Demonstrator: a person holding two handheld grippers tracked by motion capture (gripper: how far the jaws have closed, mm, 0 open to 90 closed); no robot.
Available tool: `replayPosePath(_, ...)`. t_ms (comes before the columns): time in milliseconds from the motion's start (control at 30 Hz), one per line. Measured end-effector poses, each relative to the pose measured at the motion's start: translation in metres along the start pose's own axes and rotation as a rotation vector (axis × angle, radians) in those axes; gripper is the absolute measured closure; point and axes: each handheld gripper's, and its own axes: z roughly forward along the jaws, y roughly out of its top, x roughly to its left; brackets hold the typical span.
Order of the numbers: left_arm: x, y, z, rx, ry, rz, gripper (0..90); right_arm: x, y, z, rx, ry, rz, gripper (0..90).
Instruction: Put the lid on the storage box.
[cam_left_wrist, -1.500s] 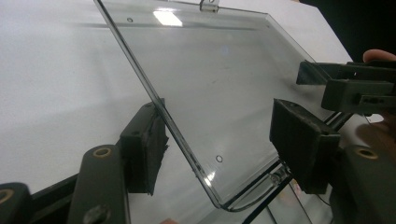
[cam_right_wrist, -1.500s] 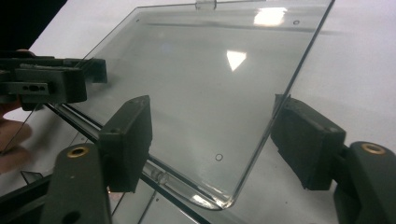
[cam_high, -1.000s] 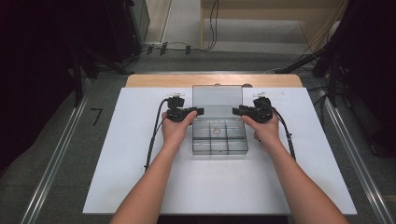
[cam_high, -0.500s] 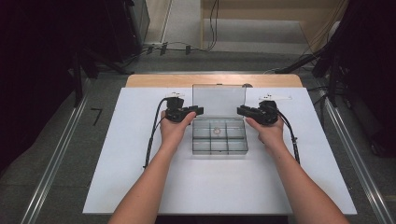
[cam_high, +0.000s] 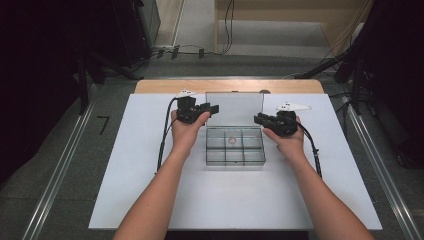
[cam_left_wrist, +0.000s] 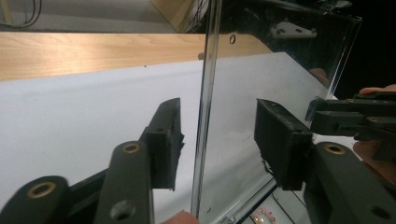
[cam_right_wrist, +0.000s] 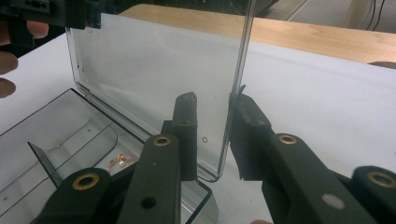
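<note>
White table top (cam_high: 150, 200), wood strip along its far edge. Centred on it, a clear compartment box (cam_high: 235, 150), lid (cam_high: 235, 107) swung up and standing upright at the back. Both forearms stretched forward from the near edge, hands level with the box, one at each side of the lid.

Left gripper (cam_high: 212, 108) at the lid's left edge, pointing inward: in the left gripper view, jaws astride that edge with clear gaps on both sides (having just been opening), no pad pressing on it. Right gripper (cam_high: 259, 119) at the lid's right edge, also pointing inward: in the right gripper view, one pad up against the edge and the other a little off the lid's face, so a narrow straddle; whether it truly clamps, impossible to tell.

From above, a small pinkish thing (cam_high: 232, 141) in a middle far compartment; closer, in the right gripper view, resolved as a little coppery cluster on the box floor.
</note>
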Motion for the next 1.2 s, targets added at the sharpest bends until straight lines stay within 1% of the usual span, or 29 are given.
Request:
replayPosePath(67,-0.002,0.0,0.0,0.006,-0.006,0.01,58.4,0.0,0.0,0.0,0.001,-0.003,0.0,71.5)
replayPosePath(100,-0.003,-0.001,0.0,0.008,0.0,0.014,59.6,0.0,0.0,0.0,0.003,-0.004,0.001,71.4)
replayPosePath(133,-0.003,-0.001,0.0,0.008,0.005,0.017,59.6,0.0,0.0,0.0,0.004,-0.004,0.002,71.3)
replayPosePath(233,-0.004,-0.001,0.0,0.008,0.003,0.02,60.0,0.001,0.001,0.0,0.012,-0.009,0.01,70.5)
replayPosePath(267,-0.004,0.0,-0.001,0.01,0.003,0.025,60.3,0.002,0.002,0.0,0.012,-0.016,0.021,68.5)
replayPosePath(300,-0.004,0.0,-0.001,0.01,0.003,0.028,60.7,0.003,0.004,-0.001,0.006,-0.012,0.033,64.2)
replayPosePath(367,-0.005,0.0,-0.002,0.009,0.001,0.03,60.6,0.005,0.008,-0.002,-0.004,-0.011,0.038,57.1)
replayPosePath(467,-0.006,-0.001,-0.004,0.003,-0.003,0.038,60.5,0.01,0.02,-0.004,-0.011,-0.019,0.036,52.0)
replayPosePath(533,-0.006,-0.003,-0.005,-0.002,-0.008,0.04,60.4,0.012,0.028,-0.005,-0.01,-0.024,0.033,51.0)
replayPosePath(667,-0.007,-0.004,-0.007,-0.009,-0.017,0.055,60.3,0.014,0.04,-0.007,-0.016,-0.03,0.018,51.2)
replayPosePath(767,-0.007,-0.005,-0.008,-0.016,-0.022,0.056,60.1,0.014,0.043,-0.008,-0.029,-0.027,0.021,54.0)
replayPosePath(900,-0.008,-0.006,-0.01,-0.022,-0.029,0.054,59.8,0.014,0.042,-0.01,-0.034,-0.037,0.018,60.7)
replayPosePath(1000,-0.008,-0.008,-0.011,-0.027,-0.033,0.051,59.2,0.015,0.04,-0.012,-0.043,-0.038,0.013,61.6)
replayPosePath(1033,-0.009,-0.008,-0.011,-0.027,-0.035,0.051,59.0,0.016,0.038,-0.013,-0.048,-0.039,0.0,61.7)
replayPosePath(1133,-0.01,-0.009,-0.013,-0.027,-0.041,0.053,58.3,0.018,0.036,-0.015,-0.056,-0.038,-0.009,62.1)
replayPosePath(1200,-0.011,-0.01,-0.015,-0.027,-0.044,0.06,57.7,0.019,0.035,-0.017,-0.061,-0.038,-0.025,62.2)
